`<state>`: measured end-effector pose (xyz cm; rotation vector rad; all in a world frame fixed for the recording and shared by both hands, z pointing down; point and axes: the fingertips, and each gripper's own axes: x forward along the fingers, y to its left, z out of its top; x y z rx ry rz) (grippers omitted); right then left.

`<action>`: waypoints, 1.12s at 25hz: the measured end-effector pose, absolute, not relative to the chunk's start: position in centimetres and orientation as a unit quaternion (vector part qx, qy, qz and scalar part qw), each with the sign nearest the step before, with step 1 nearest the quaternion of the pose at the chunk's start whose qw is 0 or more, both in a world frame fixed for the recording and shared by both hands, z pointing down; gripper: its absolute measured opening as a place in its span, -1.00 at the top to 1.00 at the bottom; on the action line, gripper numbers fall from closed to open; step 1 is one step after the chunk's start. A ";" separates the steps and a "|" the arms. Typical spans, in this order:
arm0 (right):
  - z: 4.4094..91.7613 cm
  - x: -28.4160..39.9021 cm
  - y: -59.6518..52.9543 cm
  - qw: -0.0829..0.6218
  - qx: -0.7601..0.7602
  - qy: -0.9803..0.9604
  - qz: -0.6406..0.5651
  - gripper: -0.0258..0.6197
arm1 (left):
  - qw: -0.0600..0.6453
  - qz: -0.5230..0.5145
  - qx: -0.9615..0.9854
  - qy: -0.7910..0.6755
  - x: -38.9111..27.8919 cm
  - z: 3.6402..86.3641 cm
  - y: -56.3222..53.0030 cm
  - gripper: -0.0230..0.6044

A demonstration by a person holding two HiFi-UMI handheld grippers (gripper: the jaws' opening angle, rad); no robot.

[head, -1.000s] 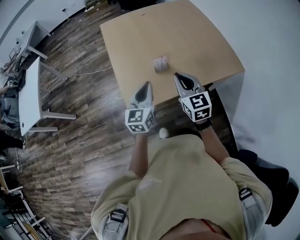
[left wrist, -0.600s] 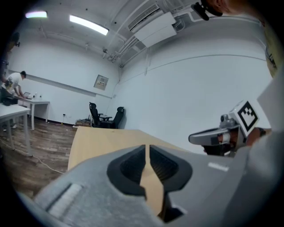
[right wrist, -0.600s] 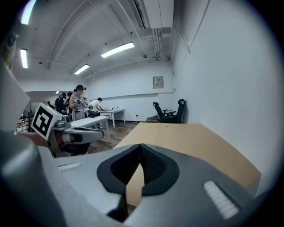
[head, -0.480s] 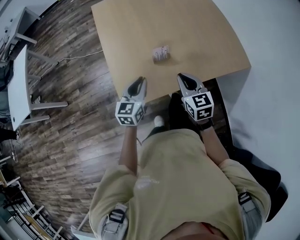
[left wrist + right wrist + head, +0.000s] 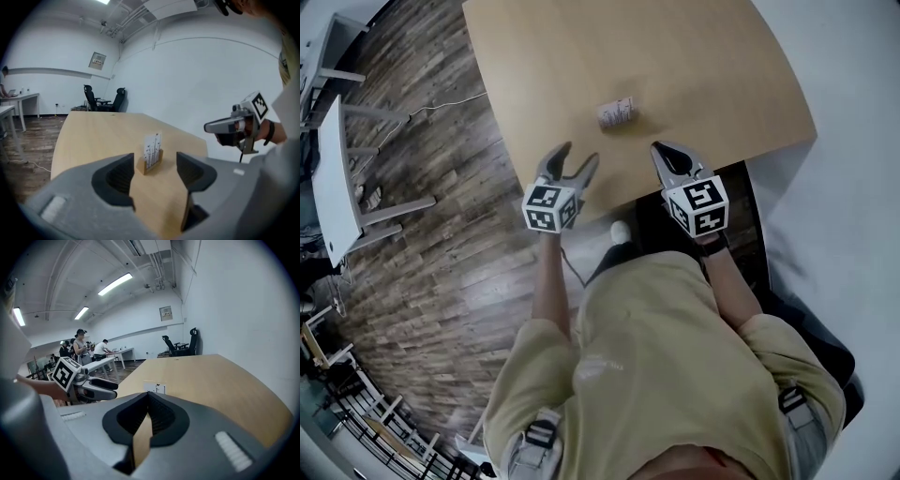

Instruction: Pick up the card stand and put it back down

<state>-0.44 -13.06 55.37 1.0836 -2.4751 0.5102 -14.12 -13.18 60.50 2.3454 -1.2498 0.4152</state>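
We find the stand (image 5: 617, 113) untouched: left gripper (image 5: 577, 155) opening, empty, near the stand (right gripper (image 5: 664, 150) closed, empty); lift and replacement both remain.

the stand (image 5: 617, 113) sits on the table (image 5: 694, 56), close to its near edge. the left gripper (image 5: 577, 155) is over the near left corner, jaws opening, with the stand beyond them and apart. the right gripper (image 5: 661, 150) is over the near edge, right of the stand. a side table (image 5: 333, 159) stands far left on the floor (image 5: 441, 281). chairs (image 5: 101, 98) sit past the table's far end.
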 end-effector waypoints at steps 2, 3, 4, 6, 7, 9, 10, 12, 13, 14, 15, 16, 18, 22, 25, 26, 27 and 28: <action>55.8 -0.4 -14.8 0.200 0.383 -0.882 0.188 0.91 | 0.223 0.181 0.850 -0.441 -13.8 61.7 -15.2 -0.02; 56.1 -0.4 -15.5 0.202 0.381 -0.882 0.191 0.91 | 0.223 0.198 0.849 -0.436 -13.7 62.5 -16.0 -0.03; 56.5 -0.4 -16.1 0.204 0.379 -0.881 0.195 0.91 | 0.223 0.212 0.848 -0.432 -13.6 63.4 -16.7 -0.04; 57.7 -0.6 -16.9 0.208 0.374 -0.881 0.203 0.91 | 0.228 0.225 0.847 -0.425 -13.5 65.2 -17.9 -0.06; 58.4 -0.7 -17.2 0.209 0.371 -0.881 0.206 0.91 | 0.231 0.227 0.847 -0.422 -13.4 66.0 -18.4 -0.06; 59.7 -1.0 -17.8 0.211 0.369 -0.880 0.212 0.91 | 0.235 0.232 0.848 -0.414 -13.3 67.6 -19.2 -0.06; 60.2 -1.0 -18.2 0.211 0.369 -0.879 0.215 0.91 | 0.233 0.238 0.849 -0.409 -13.2 68.2 -19.6 -0.06; 61.0 -1.0 -19.0 0.212 0.369 -0.877 0.221 0.91 | 0.227 0.257 0.853 -0.394 -12.7 69.2 -20.4 -0.06; 61.3 -1.0 -19.3 0.213 0.369 -0.876 0.224 0.91 | 0.221 0.267 0.855 -0.386 -12.4 69.6 -20.8 -0.06; 61.5 -0.9 -19.6 0.213 0.370 -0.876 0.226 0.91 | 0.215 0.279 0.857 -0.377 -12.1 69.9 -21.2 -0.06; 61.6 -0.8 -19.8 0.214 0.370 -0.875 0.228 0.91 | 0.209 0.291 0.858 -0.368 -11.7 70.3 -21.4 -0.06; 61.8 -0.7 -19.9 0.214 0.370 -0.875 0.230 0.91 | 0.202 0.301 0.860 -0.359 -11.3 70.6 -21.6 -0.06; 62.2 -0.4 -20.2 0.215 0.369 -0.874 0.232 0.91 | 0.189 0.309 0.866 -0.345 -10.6 71.2 -22.1 -0.06; 62.9 0.0 -20.5 0.216 0.369 -0.872 0.238 0.91 | 0.175 0.311 0.876 -0.324 -9.6 72.0 -23.0 0.08; 63.5 0.3 -20.7 0.219 0.369 -0.870 0.243 0.91 | 0.173 0.313 0.880 -0.313 -9.0 72.6 -23.4 0.14; 63.7 0.4 -20.7 0.221 0.370 -0.869 0.244 0.91 | 0.172 0.315 0.880 -0.310 -8.8 72.9 -23.5 0.16; 64.0 0.5 -20.6 0.221 0.370 -0.868 0.245 0.91 | 0.171 0.316 0.881 -0.308 -8.7 73.1 -23.5 0.17; 64.2 0.6 -20.6 0.222 0.371 -0.868 0.246 0.91 | 0.169 0.317 0.881 -0.307 -8.6 73.3 -23.5 0.18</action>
